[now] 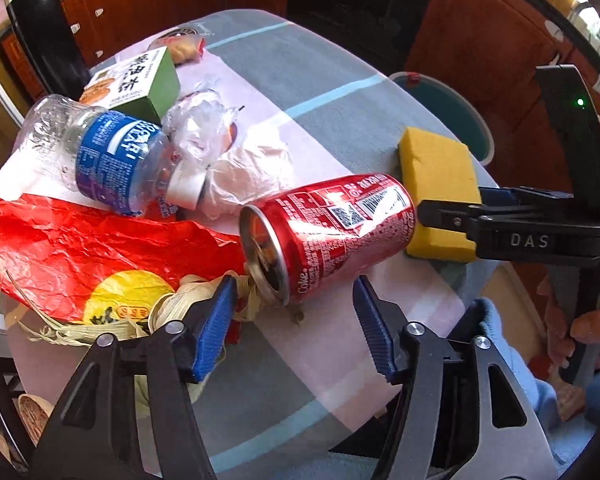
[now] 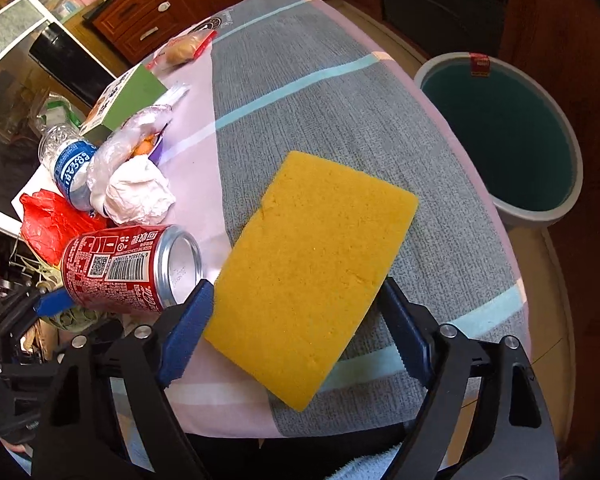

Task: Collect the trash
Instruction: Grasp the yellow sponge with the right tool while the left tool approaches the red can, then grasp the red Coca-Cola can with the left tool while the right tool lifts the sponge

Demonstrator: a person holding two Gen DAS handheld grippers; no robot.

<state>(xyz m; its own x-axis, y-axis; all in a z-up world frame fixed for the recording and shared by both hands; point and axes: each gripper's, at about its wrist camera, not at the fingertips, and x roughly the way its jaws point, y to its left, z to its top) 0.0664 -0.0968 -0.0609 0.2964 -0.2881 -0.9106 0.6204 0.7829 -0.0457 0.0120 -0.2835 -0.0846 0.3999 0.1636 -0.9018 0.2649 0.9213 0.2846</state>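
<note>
Teal bin [image 2: 500, 136] is seen on the floor beyond the sponge [image 2: 312, 276], off the table [image 2: 320, 100] edge. Sponge is straddled by right gripper [image 2: 296, 328], jaws spread, grip cannot be told. Red can [image 1: 328, 236] lies just beside the sponge, before left gripper [image 1: 292, 320], jaws released, nothing clamped.

Can [image 1: 328, 236] lying on table [image 1: 332, 80], sponge [image 2: 312, 276] just right of it, bottle [image 1: 108, 156] and wrappers behind-left, bin [image 2: 504, 136] beyond table edge.
</note>
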